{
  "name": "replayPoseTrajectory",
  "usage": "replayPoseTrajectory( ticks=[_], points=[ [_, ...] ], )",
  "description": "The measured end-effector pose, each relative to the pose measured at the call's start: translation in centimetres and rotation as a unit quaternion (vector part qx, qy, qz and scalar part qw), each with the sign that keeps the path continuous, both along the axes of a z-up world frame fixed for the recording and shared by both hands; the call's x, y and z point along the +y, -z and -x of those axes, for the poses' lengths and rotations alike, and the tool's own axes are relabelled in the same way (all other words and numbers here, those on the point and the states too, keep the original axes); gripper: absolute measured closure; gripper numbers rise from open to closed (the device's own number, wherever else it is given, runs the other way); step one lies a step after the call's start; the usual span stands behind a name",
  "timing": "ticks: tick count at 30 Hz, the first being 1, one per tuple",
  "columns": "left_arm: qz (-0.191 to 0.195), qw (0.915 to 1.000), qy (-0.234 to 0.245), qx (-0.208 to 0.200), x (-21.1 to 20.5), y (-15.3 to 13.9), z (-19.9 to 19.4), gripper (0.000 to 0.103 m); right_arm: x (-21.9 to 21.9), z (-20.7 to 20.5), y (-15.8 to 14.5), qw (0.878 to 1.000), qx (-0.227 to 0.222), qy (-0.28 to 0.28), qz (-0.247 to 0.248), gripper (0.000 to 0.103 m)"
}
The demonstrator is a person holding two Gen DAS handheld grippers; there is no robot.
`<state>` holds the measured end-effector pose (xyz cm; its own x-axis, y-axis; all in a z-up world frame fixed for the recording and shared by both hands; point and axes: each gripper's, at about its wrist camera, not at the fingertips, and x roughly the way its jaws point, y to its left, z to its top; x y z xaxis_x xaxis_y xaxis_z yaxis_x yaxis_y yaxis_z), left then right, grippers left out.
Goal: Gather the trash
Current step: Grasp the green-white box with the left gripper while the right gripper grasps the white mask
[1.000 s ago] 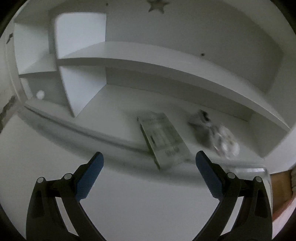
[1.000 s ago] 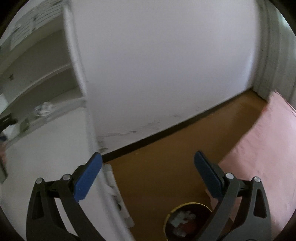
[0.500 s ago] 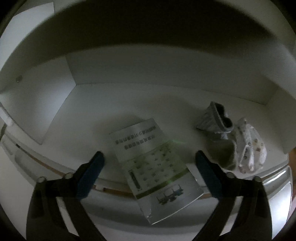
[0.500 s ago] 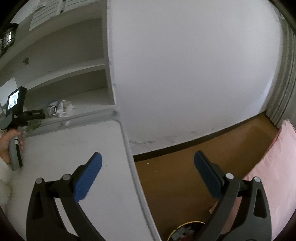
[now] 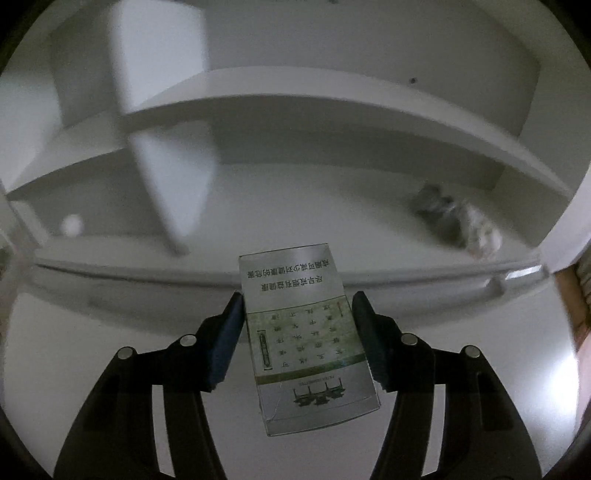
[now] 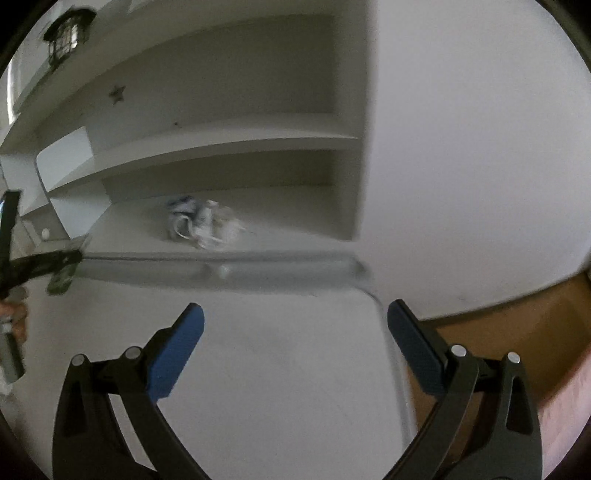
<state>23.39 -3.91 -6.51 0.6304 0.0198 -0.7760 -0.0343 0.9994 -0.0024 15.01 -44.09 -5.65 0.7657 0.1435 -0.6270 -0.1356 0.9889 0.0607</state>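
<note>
My left gripper (image 5: 297, 314) is shut on a flat white and green box with printed text (image 5: 306, 332), held above the white desk in front of the low shelf. The same box shows small at the left edge of the right wrist view (image 6: 61, 278), in the left gripper (image 6: 40, 264). A crumpled bundle of white and grey trash (image 5: 458, 221) lies on the low shelf at the right; it also shows in the right wrist view (image 6: 201, 225). My right gripper (image 6: 295, 328) is open and empty above the desk.
White shelves (image 5: 295, 103) with an upright divider (image 5: 170, 184) stand behind the desk (image 6: 277, 369). A small white ball (image 5: 72, 224) lies on the left shelf. The desk's right edge drops to a brown floor (image 6: 517, 325). A dark lantern (image 6: 64, 35) stands on top.
My left gripper has closed on the box and lifted it back off the shelf. My right gripper has swung left toward the shelf and the trash bundle.
</note>
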Motion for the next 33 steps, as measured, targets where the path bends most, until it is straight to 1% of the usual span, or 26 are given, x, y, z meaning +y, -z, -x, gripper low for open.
replayPoseTrajectory(
  ticks=[2,3,6,8,9,13,15,16,17,18,19,20,21,22,23,24,26,29,33],
  points=[
    [-0.026,0.9997,0.001,0.004,1.2,0.0,1.6,0.045,1.8,-2.7,0.5,1.0,0.008,-0.016,-0.001,0.007],
    [-0.029,0.9995,0.001,0.009,2.1,0.4,1.7,0.045,2.6,-4.0,0.8,1.0,0.013,-0.023,-0.005,0.007],
    [-0.014,0.9996,0.0,0.026,4.3,0.8,2.2,0.045,4.8,-7.2,1.5,0.999,0.016,-0.043,-0.025,0.007],
    [-0.013,0.9993,0.003,0.035,4.8,1.0,2.2,0.044,6.2,-9.0,1.7,0.998,0.024,-0.047,-0.016,0.007],
    [-0.009,0.9992,0.005,0.038,5.6,2.2,1.3,0.045,6.9,-9.9,1.8,0.998,0.027,-0.049,-0.008,0.007],
    [0.001,0.999,0.007,0.043,5.9,2.9,1.3,0.044,9.2,-12.3,2.7,0.997,0.05,-0.058,0.027,0.007],
    [-0.009,0.9988,0.013,0.047,6.0,3.2,1.1,0.039,10.1,-13.1,3.1,0.996,0.056,-0.06,0.046,0.007],
    [-0.01,0.9986,0.015,0.05,5.7,3.1,1.3,0.027,10.3,-13.3,3.0,0.995,0.055,-0.061,0.051,0.007],
    [-0.011,0.9985,0.016,0.051,5.8,3.2,1.5,0.02,10.6,-13.6,3.0,0.995,0.051,-0.06,0.06,0.007],
    [-0.015,0.9984,0.016,0.052,5.6,3.3,1.5,0.019,10.9,-13.9,3.0,0.994,0.054,-0.057,0.072,0.008],
    [-0.021,0.9981,0.016,0.056,5.4,3.5,1.4,0.018,11.1,-14.3,3.2,0.994,0.061,-0.058,0.076,0.01],
    [-0.024,0.9982,0.016,0.052,5.4,3.5,1.4,0.018,11.2,-14.7,3.5,0.993,0.071,-0.061,0.075,0.024],
    [-0.022,0.9984,0.015,0.05,5.5,3.5,1.4,0.018,11.2,-14.8,3.7,0.992,0.081,-0.069,0.06,0.039],
    [-0.023,0.9984,0.014,0.05,5.7,3.6,1.5,0.022,11.0,-14.8,3.6,0.993,0.083,-0.071,0.043,0.047],
    [-0.025,0.9986,0.013,0.044,5.8,3.5,1.5,0.041,11.1,-14.6,3.6,0.993,0.082,-0.072,0.041,0.057],
    [-0.025,0.9989,0.009,0.04,5.8,3.3,1.6,0.044,11.2,-14.4,3.5,0.993,0.08,-0.077,0.042,0.07],
    [-0.02,0.9989,0.007,0.041,5.7,3.5,1.9,0.046,11.4,-13.9,3.4,0.992,0.086,-0.087,0.035,0.08],
    [-0.018,0.9989,0.012,0.042,5.1,3.5,2.4,0.046,11.1,-12.6,2.9,0.992,0.082,-0.097,0.02,0.085],
    [-0.019,0.9993,0.018,0.025,4.4,1.7,3.5,0.046,10.6,-10.2,1.5,0.992,0.07,-0.107,-0.002,0.085]
  ],
)
